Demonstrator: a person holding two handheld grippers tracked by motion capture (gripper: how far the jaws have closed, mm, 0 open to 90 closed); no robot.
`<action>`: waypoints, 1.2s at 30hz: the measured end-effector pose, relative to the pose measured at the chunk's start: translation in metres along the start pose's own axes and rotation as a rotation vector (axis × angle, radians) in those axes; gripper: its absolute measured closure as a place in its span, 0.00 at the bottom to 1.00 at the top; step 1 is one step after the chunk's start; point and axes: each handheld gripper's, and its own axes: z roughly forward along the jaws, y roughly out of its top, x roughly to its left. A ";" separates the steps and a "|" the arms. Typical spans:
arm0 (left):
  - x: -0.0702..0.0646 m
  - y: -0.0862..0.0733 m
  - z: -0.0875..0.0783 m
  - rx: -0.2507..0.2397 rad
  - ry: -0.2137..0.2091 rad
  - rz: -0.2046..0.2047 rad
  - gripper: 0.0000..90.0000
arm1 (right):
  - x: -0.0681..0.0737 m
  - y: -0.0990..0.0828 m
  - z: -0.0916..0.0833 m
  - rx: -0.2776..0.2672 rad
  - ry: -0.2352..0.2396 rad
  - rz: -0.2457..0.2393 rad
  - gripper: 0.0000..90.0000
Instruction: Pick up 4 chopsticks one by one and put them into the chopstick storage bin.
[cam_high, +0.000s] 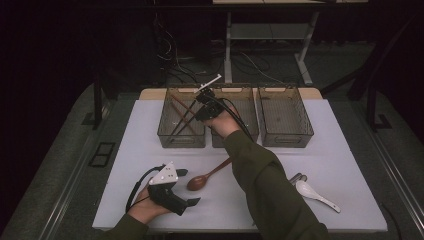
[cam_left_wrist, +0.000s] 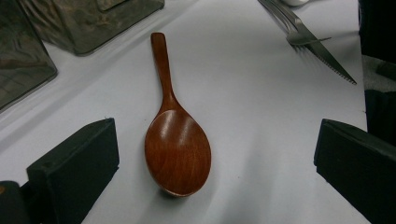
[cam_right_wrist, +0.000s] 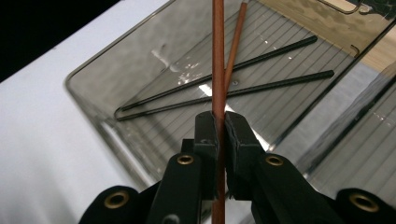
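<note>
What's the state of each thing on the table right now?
Right gripper: shut on brown chopstick, over left bin.
Left gripper: open, jaws either side of wooden spoon.
Wooden spoon: flat on table, bowl up.
Black chopsticks: lying in left bin.
Right bin: looks empty.

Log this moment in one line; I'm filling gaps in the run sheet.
right gripper: shut on brown chopstick above left bin | left gripper: open around wooden spoon
</note>
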 end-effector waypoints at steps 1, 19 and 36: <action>0.000 0.000 0.000 0.000 -0.001 0.000 0.00 | 0.000 0.002 0.003 0.005 -0.008 0.001 0.93; 0.000 0.001 -0.001 -0.004 -0.009 0.006 0.00 | 0.004 0.028 0.054 0.080 -0.093 0.074 0.92; -0.001 0.001 0.000 -0.008 -0.008 0.003 0.00 | 0.012 0.033 0.031 0.003 0.005 0.013 0.59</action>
